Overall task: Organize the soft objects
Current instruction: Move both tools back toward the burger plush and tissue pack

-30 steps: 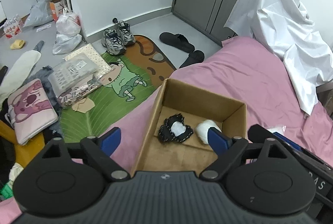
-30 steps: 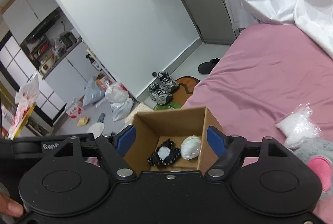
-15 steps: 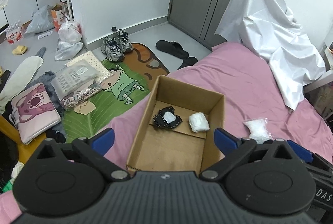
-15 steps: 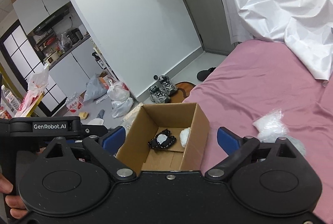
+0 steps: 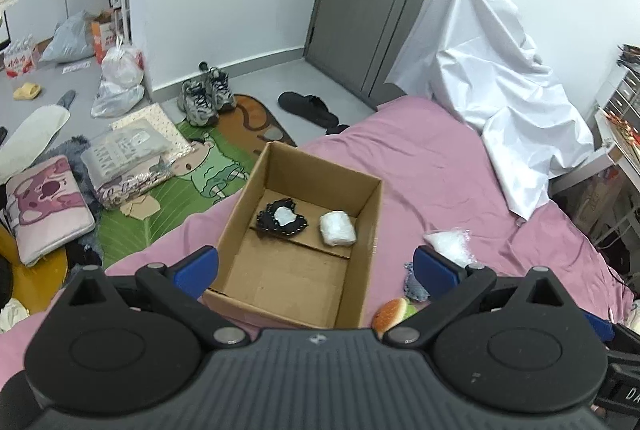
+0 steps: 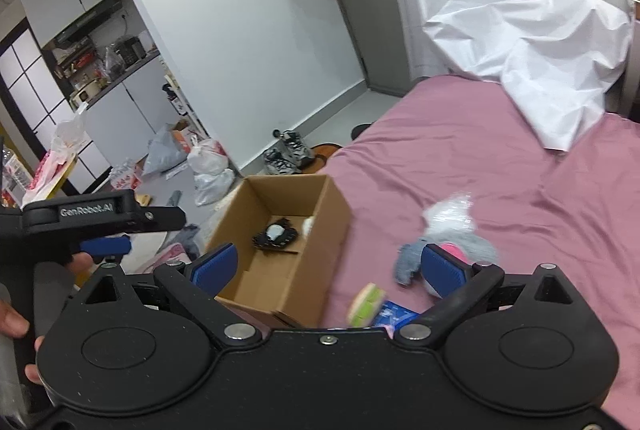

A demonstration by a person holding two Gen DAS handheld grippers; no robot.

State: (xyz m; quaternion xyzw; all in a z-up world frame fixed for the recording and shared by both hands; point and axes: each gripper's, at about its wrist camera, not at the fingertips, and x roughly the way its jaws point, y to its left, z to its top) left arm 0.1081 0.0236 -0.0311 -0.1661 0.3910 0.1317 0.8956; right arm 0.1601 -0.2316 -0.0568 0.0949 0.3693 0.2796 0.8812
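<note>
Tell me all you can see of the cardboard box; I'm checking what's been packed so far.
The cardboard box is plain brown corrugated card, open-topped, sitting upright on the pink bedsheet near the bed's edge. Its bottom flaps show a seam. Inside, toward the far wall, lie a black-edged item with a white centre and a white bundle, apart. Neither gripper touches it.

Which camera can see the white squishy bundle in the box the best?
The left wrist camera. It looks down into the cardboard box, so the whole white bundle shows, lying beside the black-edged item. The right wrist camera sees the box from the side, and its near wall hides all but a sliver of the bundle.
</note>
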